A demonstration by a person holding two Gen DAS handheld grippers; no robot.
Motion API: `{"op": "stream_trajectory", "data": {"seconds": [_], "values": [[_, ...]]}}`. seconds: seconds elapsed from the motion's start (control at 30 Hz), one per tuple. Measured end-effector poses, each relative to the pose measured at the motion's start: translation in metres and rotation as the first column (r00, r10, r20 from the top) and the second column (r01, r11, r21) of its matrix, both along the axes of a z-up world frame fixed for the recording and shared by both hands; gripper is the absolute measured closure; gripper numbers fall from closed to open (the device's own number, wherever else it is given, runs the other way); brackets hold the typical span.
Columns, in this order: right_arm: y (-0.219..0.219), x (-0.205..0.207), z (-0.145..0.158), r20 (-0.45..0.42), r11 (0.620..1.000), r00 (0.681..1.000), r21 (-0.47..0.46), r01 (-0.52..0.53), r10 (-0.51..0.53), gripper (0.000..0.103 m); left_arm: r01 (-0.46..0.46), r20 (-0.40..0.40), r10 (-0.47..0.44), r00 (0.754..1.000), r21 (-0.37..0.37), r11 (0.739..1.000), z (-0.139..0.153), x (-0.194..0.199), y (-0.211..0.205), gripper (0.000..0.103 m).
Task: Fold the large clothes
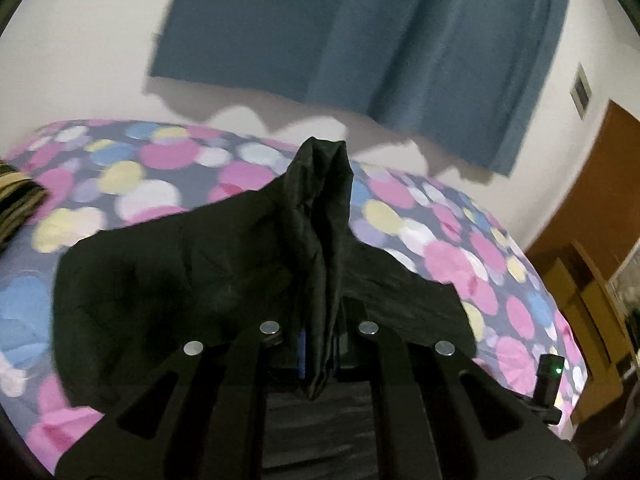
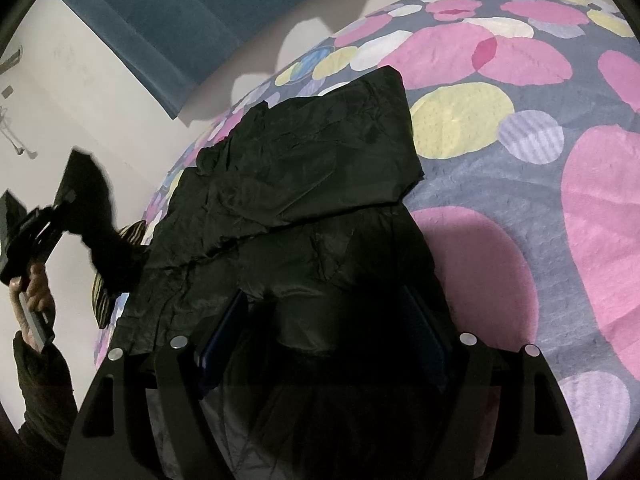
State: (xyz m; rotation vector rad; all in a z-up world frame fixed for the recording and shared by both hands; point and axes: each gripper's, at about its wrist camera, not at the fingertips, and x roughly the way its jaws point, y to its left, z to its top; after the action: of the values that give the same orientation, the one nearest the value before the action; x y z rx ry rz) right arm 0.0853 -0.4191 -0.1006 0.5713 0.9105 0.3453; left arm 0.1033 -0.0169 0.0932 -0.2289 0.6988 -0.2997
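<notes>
A large black garment [image 2: 304,184] lies crumpled on a bed with a grey bedspread with pink, yellow and blue dots [image 2: 520,208]. My left gripper [image 1: 320,344] is shut on a bunched fold of the black garment [image 1: 324,232] and holds it lifted above the bed; the cloth stands up between the fingers. It also shows in the right wrist view [image 2: 68,200] at the far left, raised with cloth trailing. My right gripper [image 2: 324,336] is open, its blue-padded fingers [image 2: 224,332] spread over the near edge of the garment, not closed on it.
A blue curtain [image 1: 360,40] hangs on the white wall behind the bed. A striped item [image 1: 16,196] lies at the bed's left. A wooden door and furniture [image 1: 592,248] stand to the right. A small black device with a green light [image 1: 550,376] sits by the bed's right edge.
</notes>
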Motion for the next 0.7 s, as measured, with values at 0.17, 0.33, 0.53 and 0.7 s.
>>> {"op": "stream_trajectory", "data": {"seconds": [0.17, 0.33, 0.53, 0.7], "values": [[-0.001, 0.0, -0.001, 0.002, 1.0, 1.0, 0.011, 0.001, -0.001, 0.026, 0.069, -0.074, -0.067, 0.995, 0.033, 0.997, -0.036, 0.026, -0.064, 0.096], [-0.002, 0.0, -0.001, 0.003, 1.0, 1.0, 0.022, 0.003, -0.003, 0.026, 0.105, -0.18, -0.09, 0.98, 0.077, 0.991, -0.088, 0.046, -0.107, 0.096], [-0.004, 0.0, -0.002, 0.004, 1.0, 1.0, 0.031, 0.005, -0.005, 0.025, 0.128, -0.244, -0.091, 0.966, 0.143, 0.981, -0.13, 0.052, -0.134, 0.096], [-0.003, 0.0, -0.002, 0.006, 1.0, 1.0, 0.03, 0.003, -0.003, 0.024, 0.144, -0.247, -0.097, 0.964, 0.181, 0.973, -0.139, 0.052, -0.14, 0.095]]}}
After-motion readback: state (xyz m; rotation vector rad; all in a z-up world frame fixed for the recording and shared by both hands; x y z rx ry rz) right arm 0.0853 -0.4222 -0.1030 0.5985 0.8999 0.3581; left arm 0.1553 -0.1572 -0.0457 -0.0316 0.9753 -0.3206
